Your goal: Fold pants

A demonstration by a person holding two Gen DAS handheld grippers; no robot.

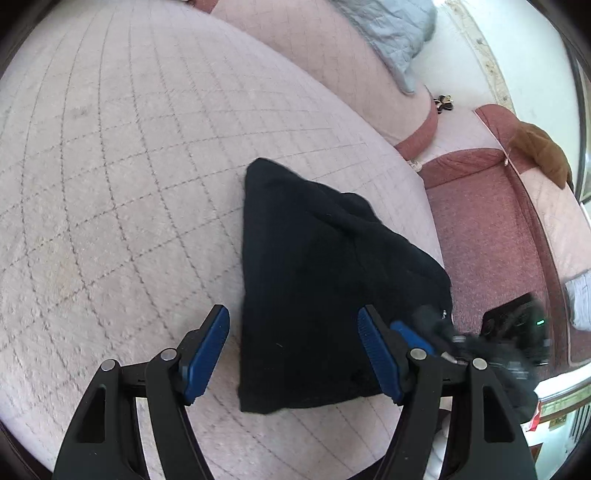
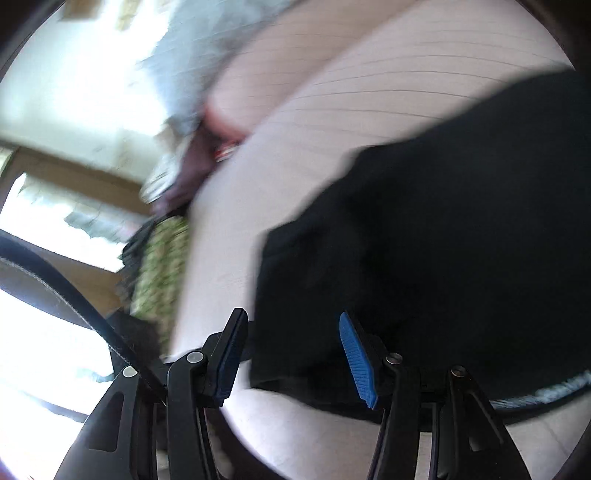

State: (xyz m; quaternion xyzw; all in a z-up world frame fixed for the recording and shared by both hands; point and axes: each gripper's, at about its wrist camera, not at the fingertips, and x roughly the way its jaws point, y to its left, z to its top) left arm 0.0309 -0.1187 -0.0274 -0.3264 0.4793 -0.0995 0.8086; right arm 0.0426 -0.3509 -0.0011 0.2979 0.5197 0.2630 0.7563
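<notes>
The left gripper (image 1: 293,354) sat at the bottom of its picture with its blue pads (image 1: 205,354) spread wide, holding nothing. The right gripper (image 2: 295,360) was wide too, and nothing was pinched between its pads.

Under them was a big bed (image 1: 110,166) with a pale pink cover sewn in squares. A second pink bed (image 1: 332,59) lay in the upper middle, with a grey blanket (image 1: 391,33) on it. A red carpet (image 1: 480,229) showed at the right, and a brown cloth (image 1: 543,151) lay at the far right.

The black pants (image 1: 321,280) lay folded on the big bed, in the middle of the left picture, near the bed's right edge. Their long side ran from the bottom up, and the narrow end pointed to the top. The right picture was blurry, and the pants (image 2: 443,240) filled its right half.
</notes>
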